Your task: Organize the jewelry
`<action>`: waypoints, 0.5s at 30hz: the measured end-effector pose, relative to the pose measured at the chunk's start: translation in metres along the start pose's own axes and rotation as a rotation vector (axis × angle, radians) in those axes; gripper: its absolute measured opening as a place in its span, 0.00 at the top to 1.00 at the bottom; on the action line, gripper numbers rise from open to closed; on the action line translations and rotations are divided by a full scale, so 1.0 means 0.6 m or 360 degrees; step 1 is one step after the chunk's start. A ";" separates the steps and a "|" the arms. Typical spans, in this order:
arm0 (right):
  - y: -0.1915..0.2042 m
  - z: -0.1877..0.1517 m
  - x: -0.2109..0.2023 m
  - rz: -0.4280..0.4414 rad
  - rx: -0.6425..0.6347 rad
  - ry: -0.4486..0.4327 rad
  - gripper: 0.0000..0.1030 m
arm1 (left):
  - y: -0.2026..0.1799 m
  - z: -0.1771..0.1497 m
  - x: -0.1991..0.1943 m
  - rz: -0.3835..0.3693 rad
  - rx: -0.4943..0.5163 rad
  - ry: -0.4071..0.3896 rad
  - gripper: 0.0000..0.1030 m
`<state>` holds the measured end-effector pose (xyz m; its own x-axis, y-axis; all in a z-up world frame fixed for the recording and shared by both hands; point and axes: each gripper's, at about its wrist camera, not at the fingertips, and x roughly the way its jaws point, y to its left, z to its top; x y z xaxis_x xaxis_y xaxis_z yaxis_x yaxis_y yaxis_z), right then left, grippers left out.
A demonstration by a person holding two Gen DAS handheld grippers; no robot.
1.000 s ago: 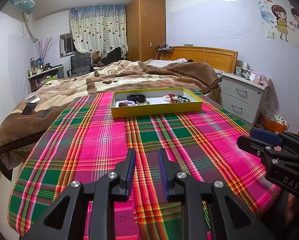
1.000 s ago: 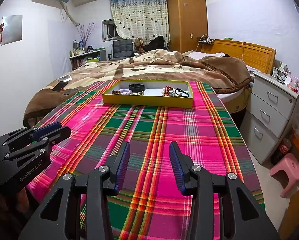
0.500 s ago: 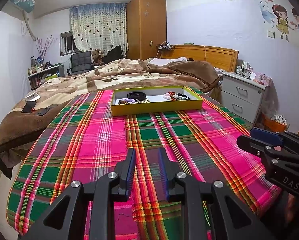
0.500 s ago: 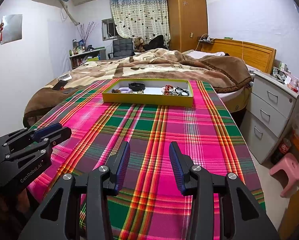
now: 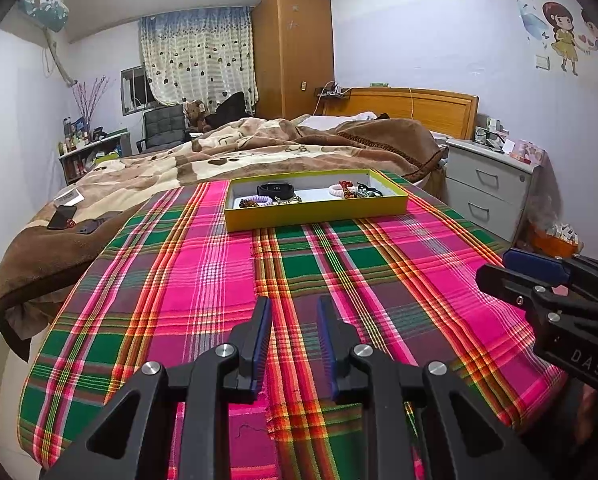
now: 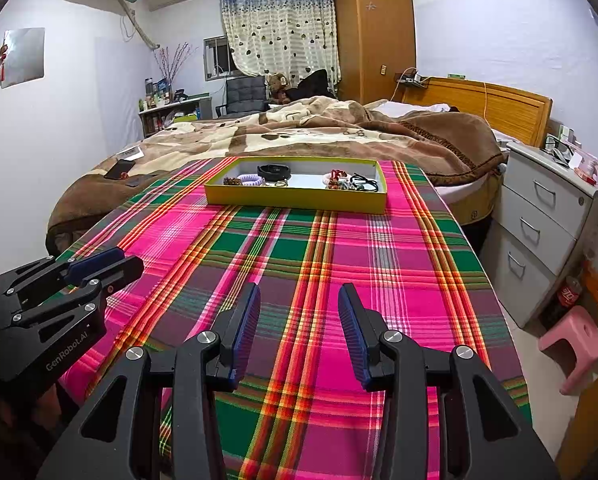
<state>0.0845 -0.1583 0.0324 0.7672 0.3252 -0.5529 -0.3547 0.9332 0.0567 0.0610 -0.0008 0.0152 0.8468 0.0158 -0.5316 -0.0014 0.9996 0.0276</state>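
A shallow yellow tray [image 5: 315, 210] [image 6: 295, 202] sits at the far end of the plaid-covered table. Inside lie a black band [image 5: 275, 189] [image 6: 274, 171], a lilac bracelet [image 5: 259, 200] [image 6: 249, 179], small gold pieces, and at the right a tangle of red, white and black jewelry [image 5: 353, 191] [image 6: 349, 182]. My left gripper [image 5: 293, 306] hovers over the near table, open, nothing between its blue pads. My right gripper [image 6: 299, 294] is open wider, also empty. Each gripper shows at the edge of the other's view.
The pink, green and orange plaid cloth [image 6: 319, 264] covers the table. A bed with a brown blanket [image 5: 259, 148] lies behind it, with a phone [image 5: 61, 216] on the blanket. A grey drawer unit [image 6: 547, 216] and a pink stool [image 6: 575, 344] stand to the right.
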 end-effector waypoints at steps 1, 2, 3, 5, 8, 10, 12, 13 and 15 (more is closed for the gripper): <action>0.000 0.000 0.000 0.0001 0.0000 0.0001 0.60 | -0.001 -0.001 0.000 0.0010 0.0000 0.0001 0.78; 0.000 -0.001 0.000 0.0000 0.0001 0.0001 0.60 | -0.001 0.000 0.000 0.0019 -0.0001 0.0000 0.78; 0.000 0.000 0.000 0.0000 0.0001 0.0000 0.60 | -0.001 0.000 0.000 0.0023 0.0001 -0.0002 0.78; 0.000 0.000 0.000 -0.0002 0.0001 0.0001 0.60 | -0.002 0.000 -0.001 0.0037 0.0008 -0.0008 0.78; 0.000 0.000 0.000 -0.0001 0.0001 0.0000 0.60 | -0.006 -0.001 -0.002 0.0041 0.0026 -0.0014 0.78; 0.000 0.000 0.000 0.0000 0.0001 0.0002 0.60 | -0.010 -0.001 -0.002 0.0040 0.0035 -0.0015 0.78; 0.000 0.000 0.001 0.0000 0.0000 0.0002 0.60 | -0.010 -0.001 -0.002 0.0032 0.0029 -0.0012 0.78; 0.000 0.000 0.000 -0.0002 -0.0001 0.0002 0.60 | -0.010 -0.001 -0.001 0.0028 0.0024 -0.0010 0.78; 0.000 0.000 0.001 -0.0001 0.0002 0.0003 0.60 | -0.009 -0.001 0.000 0.0023 0.0014 -0.0009 0.78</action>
<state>0.0849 -0.1579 0.0323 0.7663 0.3246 -0.5545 -0.3538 0.9335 0.0574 0.0604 -0.0061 0.0144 0.8497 0.0304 -0.5264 -0.0092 0.9990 0.0429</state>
